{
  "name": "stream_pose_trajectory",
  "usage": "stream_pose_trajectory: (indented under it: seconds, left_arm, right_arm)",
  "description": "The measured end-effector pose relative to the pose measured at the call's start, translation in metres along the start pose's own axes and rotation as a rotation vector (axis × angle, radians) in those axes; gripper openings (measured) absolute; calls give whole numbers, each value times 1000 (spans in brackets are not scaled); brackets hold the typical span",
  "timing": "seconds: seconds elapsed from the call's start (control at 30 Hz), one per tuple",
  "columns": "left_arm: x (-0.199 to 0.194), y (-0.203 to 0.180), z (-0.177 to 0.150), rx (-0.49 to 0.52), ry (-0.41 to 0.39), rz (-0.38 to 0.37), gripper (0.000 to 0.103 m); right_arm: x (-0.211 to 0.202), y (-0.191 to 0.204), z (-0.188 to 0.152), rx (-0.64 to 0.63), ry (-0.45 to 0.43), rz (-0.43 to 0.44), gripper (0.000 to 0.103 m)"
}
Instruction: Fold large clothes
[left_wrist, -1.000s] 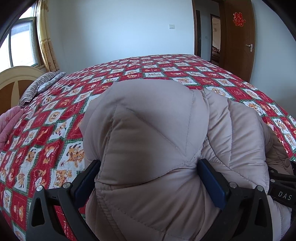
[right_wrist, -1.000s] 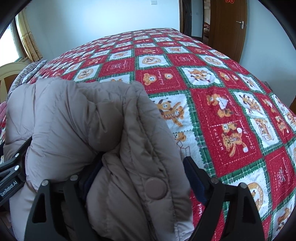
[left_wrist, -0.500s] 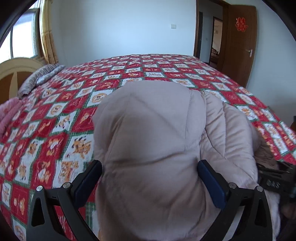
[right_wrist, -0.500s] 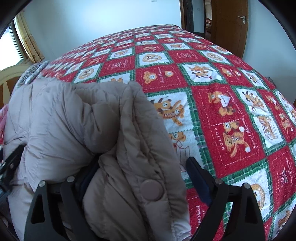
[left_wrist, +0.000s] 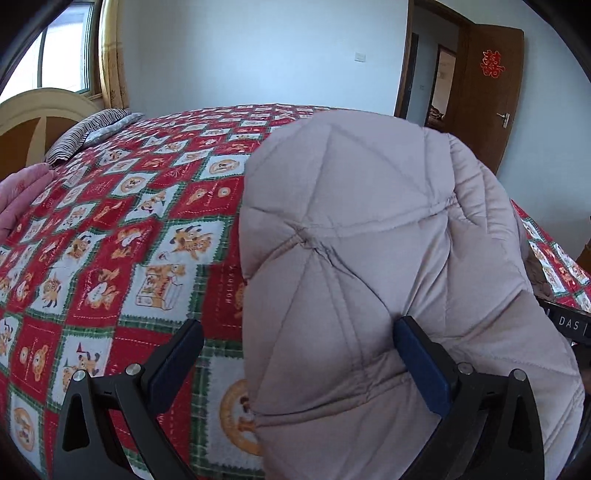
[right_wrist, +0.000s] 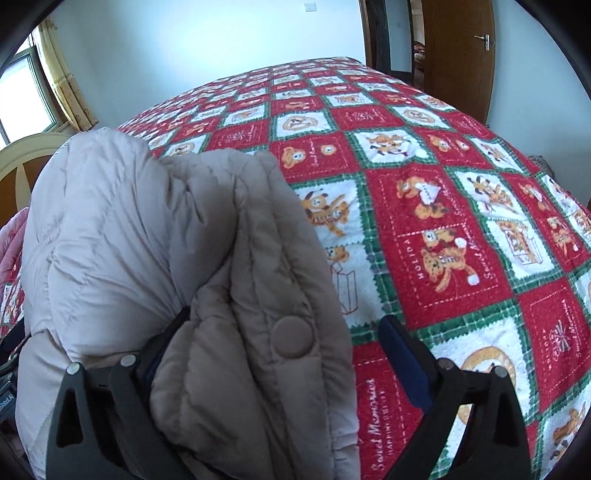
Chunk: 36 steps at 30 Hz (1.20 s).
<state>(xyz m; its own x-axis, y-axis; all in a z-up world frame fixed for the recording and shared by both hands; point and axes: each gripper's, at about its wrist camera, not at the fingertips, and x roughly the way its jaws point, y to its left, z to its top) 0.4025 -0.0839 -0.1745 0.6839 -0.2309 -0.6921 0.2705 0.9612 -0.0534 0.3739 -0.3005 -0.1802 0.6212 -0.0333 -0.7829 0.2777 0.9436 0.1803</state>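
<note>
Wide-open left gripper (left_wrist: 295, 354), jaws spread with the pale beige quilted down jacket (left_wrist: 369, 258) bulging up between them; right blue pad (left_wrist: 421, 369) pressed into the padding, left pad standing clear over the bedspread, so no pinch on the cloth. Jacket piled at the near edge of the bed, filling the middle and right of the left wrist view, stitched seams crossing in diamonds. Red, white and green patchwork bedspread (left_wrist: 122, 258) with cartoon animals stretching off to the far wall. Far left: a striped pillow (left_wrist: 88, 134), a cream headboard (left_wrist: 40, 110), a pink blanket (left_wrist: 18, 195) at the left edge. Far right: a brown door (left_wrist: 491, 92) with a red paper cutting (left_wrist: 491, 63). Black bar marked "DAS" poking in at the right edge.

Right gripper (right_wrist: 284, 336) likewise spread, jaws having just been widening, with a thicker tan fold of the same jacket (right_wrist: 110, 229) lying between them; left pad half buried against the fold, right pad (right_wrist: 402, 362) apart from the cloth with bedspread (right_wrist: 461, 240) showing in the gap. Round fabric-covered snap (right_wrist: 292, 338) on that fold, near the jaws. Curtain (right_wrist: 70, 92) and window at far left.
</note>
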Motion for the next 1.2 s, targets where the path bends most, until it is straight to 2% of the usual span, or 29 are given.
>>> stream_pose_trajectory:
  seconds: [0.1, 0.2, 0.27, 0.4, 0.43, 0.5, 0.57, 0.63, 0.7, 0.8, 0.9, 1.2]
  left_arm:
    - [8, -6, 2, 0, 26, -14, 102]
    - [9, -10, 2, 16, 35, -14, 102]
    - [10, -9, 1, 11, 43, -33, 102]
    - [11, -10, 1, 2, 54, -74, 101]
    - [10, -11, 1, 5, 53, -82, 99]
    - [6, -16, -1, 16, 38, -117, 82]
    - [0, -24, -1, 55, 20, -119, 71]
    - [-6, -31, -1, 91, 13, -101, 62]
    - [-13, -35, -1, 120, 7, -74, 47]
    - [-31, -41, -1, 166, -14, -27, 36]
    - [-50, -37, -3, 166, -36, -17, 31]
    - [-112, -8, -9, 171, -94, 39, 27]
  right_arm:
    - [4, -4, -1, 13, 14, 39, 97]
    - [2, 1, -3, -8, 11, 59, 90]
    - [1, 3, -5, -17, 5, 98, 74]
    - [2, 5, -7, -16, 10, 150, 64]
    - [1, 4, -7, -10, 8, 171, 58]
    - [-1, 3, -10, -1, -11, 206, 49]
    - [-3, 2, -12, 12, -22, 225, 42]
    - [-5, 3, -11, 18, -29, 230, 37]
    - [-11, 6, -12, 11, -47, 224, 32]
    - [-21, 10, -14, 8, -70, 215, 28]
    - [-30, 11, -15, 9, -82, 229, 26]
    - [-62, 50, -16, -53, -111, 311, 24]
